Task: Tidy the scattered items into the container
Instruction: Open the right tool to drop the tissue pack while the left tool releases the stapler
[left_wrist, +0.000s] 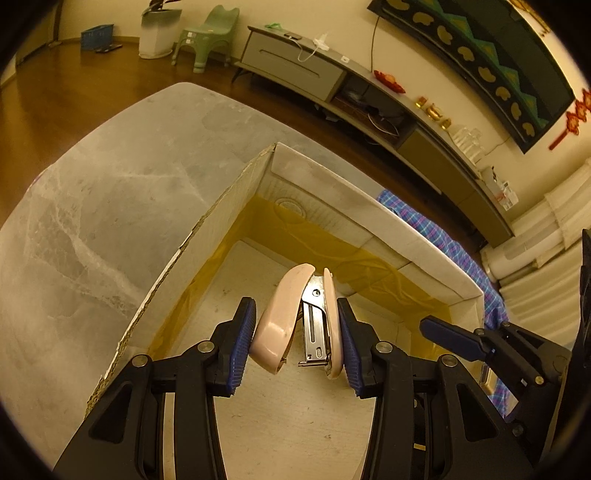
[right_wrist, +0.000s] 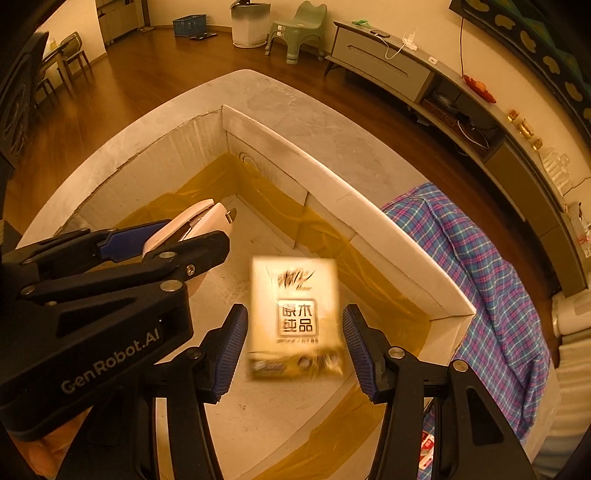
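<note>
Over the cardboard box (left_wrist: 369, 221), the left claw (left_wrist: 297, 334) pinches a pink stapler (left_wrist: 295, 314), while the right claw (right_wrist: 295, 341) stands spread around a blurred tissue pack (right_wrist: 295, 317).

Pink stapler (left_wrist: 295, 317) and blurred tissue pack (right_wrist: 295, 317) hang over the open cardboard box (left_wrist: 369, 210).

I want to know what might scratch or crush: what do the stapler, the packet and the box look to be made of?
Stapler: glossy pink plastic shells with highlights, over bright stamped metal. Packet: likely thin printed film around tissues, though blur leaves this open. Box: matte white cardboard, its cut rim showing ragged brown board.
</note>
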